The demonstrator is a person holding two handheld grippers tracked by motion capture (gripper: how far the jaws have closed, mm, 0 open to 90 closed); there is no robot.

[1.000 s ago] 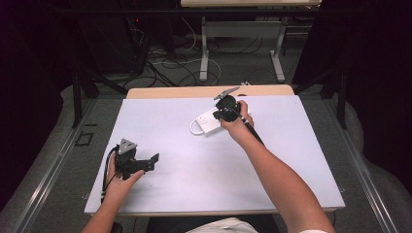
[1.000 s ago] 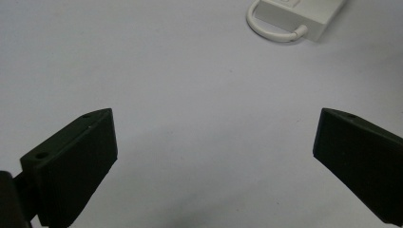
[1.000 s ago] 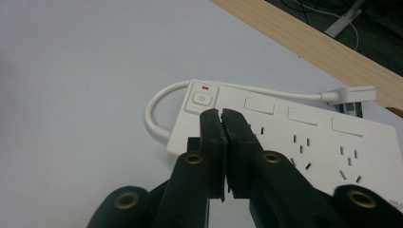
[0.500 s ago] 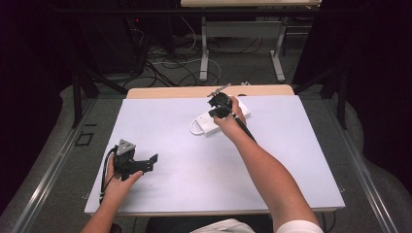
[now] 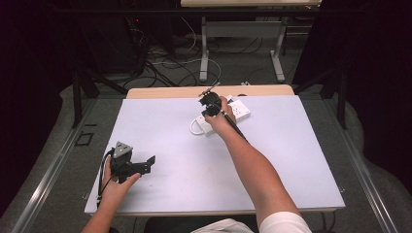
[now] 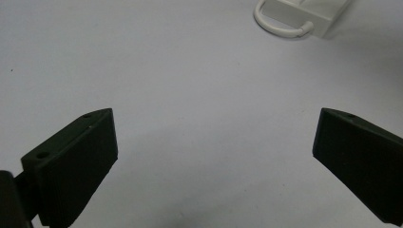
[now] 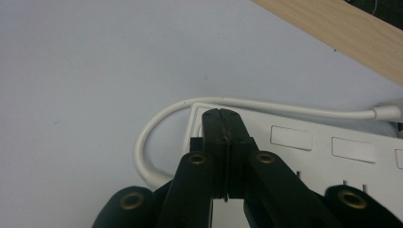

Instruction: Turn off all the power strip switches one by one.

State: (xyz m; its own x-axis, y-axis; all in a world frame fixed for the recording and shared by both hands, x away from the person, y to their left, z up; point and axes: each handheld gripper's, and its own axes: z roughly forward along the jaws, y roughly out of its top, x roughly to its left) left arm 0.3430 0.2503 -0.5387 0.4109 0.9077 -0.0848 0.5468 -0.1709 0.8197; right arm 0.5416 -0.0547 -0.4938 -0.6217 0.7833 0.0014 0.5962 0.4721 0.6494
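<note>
A white power strip point(image 5: 239, 110) lies slantwise at the back middle of the white table top point(image 5: 301, 160), and its white cable point(image 5: 195, 128) loops out of the near-left end. My right gripper point(image 5: 209, 108) hovers over that end, jaws shut with nothing between them. In the right gripper view the shut right gripper point(image 7: 222, 118) points at the corner of the power strip point(image 7: 332, 145) where the cable point(image 7: 142, 147) curls away; whether it touches I cannot tell. My left gripper point(image 5: 147, 165) rests near the front left, open and holding nothing. The left gripper point(image 6: 214, 137) faces the power strip point(image 6: 309, 12) across bare table.
A wooden table edge point(image 5: 165, 92) runs along the back of the white top. Beyond it stand desk legs and floor cables point(image 5: 175, 60). Dark curtains close both sides. The person's right forearm point(image 5: 252, 165) crosses the table's middle.
My right gripper has moved left along the power strip toward its cable end and sunk a little. The left hand has stayed put.
</note>
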